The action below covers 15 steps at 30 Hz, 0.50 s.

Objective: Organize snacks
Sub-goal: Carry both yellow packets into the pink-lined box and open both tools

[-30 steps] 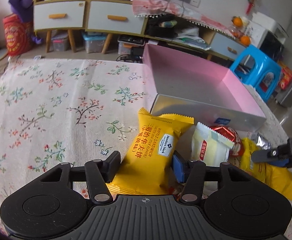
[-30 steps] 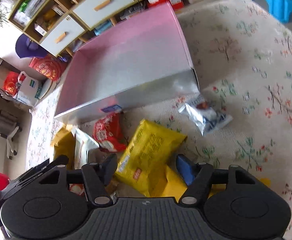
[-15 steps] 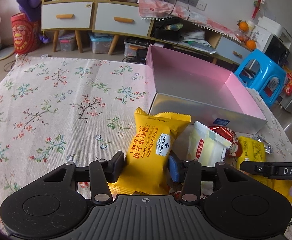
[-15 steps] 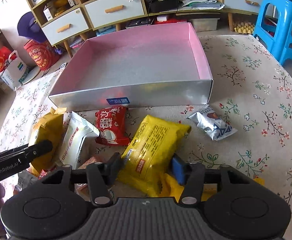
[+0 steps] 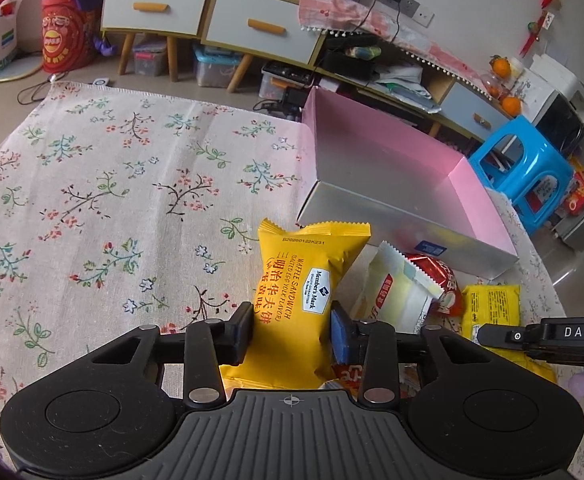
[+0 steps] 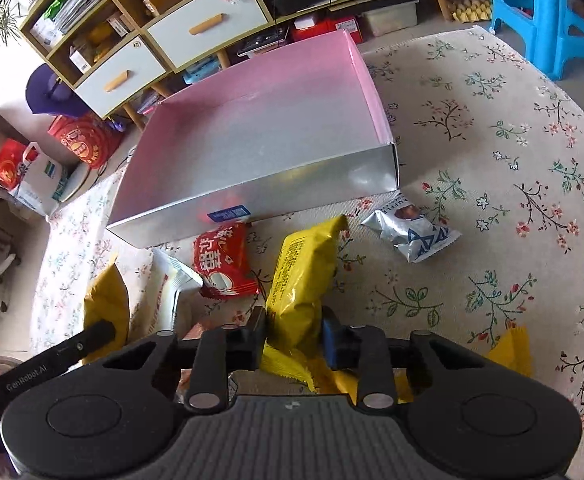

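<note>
Left gripper: we are closing on the waffle packet, now pinched.
Right gripper: we are closing on the yellow packet, lately loose.
Next: the pink box.

A blue plastic stool stands near a drawer cabinet, beside a floral tablecloth

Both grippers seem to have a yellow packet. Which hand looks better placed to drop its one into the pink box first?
Probably the right gripper: its jaws are closing on a yellow packet straight in front of the pink box. The left gripper sits off toward the box's corner.
</note>
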Tool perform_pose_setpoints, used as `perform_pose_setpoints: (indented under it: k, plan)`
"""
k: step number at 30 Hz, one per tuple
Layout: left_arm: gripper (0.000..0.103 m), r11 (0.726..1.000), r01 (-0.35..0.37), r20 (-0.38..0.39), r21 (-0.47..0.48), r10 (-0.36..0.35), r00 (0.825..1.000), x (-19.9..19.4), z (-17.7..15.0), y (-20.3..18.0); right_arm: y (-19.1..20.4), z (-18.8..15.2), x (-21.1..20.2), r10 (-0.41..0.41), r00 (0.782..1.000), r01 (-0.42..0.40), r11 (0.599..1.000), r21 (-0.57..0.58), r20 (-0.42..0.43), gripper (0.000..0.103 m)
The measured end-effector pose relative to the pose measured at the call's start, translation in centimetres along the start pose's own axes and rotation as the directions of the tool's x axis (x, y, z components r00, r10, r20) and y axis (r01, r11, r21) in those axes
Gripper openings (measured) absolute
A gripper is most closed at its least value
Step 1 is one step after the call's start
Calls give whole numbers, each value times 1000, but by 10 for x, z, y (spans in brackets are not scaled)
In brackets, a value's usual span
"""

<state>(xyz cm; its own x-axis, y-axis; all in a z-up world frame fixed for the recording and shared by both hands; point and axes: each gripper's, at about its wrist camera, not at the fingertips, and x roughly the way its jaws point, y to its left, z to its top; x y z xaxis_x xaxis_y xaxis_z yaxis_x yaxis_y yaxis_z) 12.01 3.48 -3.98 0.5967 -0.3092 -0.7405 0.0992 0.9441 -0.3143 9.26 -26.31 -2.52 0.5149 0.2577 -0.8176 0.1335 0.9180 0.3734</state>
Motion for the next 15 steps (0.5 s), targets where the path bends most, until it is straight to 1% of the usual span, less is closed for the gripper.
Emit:
perform_pose_setpoints:
  k: [2, 4, 5, 6, 7, 8, 12, 13, 15]
  plan:
    - [36, 1000, -9, -5, 4, 9, 1000, 1, -1, -1, 3, -1, 0, -5, 1000, 5, 1000, -17, -1, 19]
    - [36, 1000, -16, -16, 8, 16, 1000, 3, -3, -2, 7, -3, 4, -20, 1000, 20, 999, -38, 0, 27]
    - [36, 1000, -20, -14, 16, 20, 1000, 4, -4, -4, 9, -4, 7, -29, 1000, 29, 999, -43, 2, 28]
    - [36, 999, -26, -10, 25, 26, 1000, 4, -5, -5, 10, -4, 9, -38, 999, 38, 998, -48, 3, 33]
    - [37, 999, -32, -7, 32, 32, 999, 5, -6, -7, 11, -5, 11, -45, 999, 45, 998, -53, 6, 33]
    - [37, 999, -37, -4, 37, 38, 999, 5, -6, -8, 11, -6, 12, -46, 999, 47, 997, -61, 22, 37]
    - [39, 997, -54, 13, 55, 53, 999, 7, -9, -10, 22, -13, 16, -65, 996, 71, 988, -134, 54, 50]
    - [39, 996, -58, 18, 62, 57, 998, 8, -10, -11, 26, -15, 18, -73, 995, 83, 983, -162, 66, 52]
    - [39, 994, -69, 31, 80, 66, 997, 8, -13, -13, 35, -22, 21, -105, 990, 125, 964, -234, 95, 52]
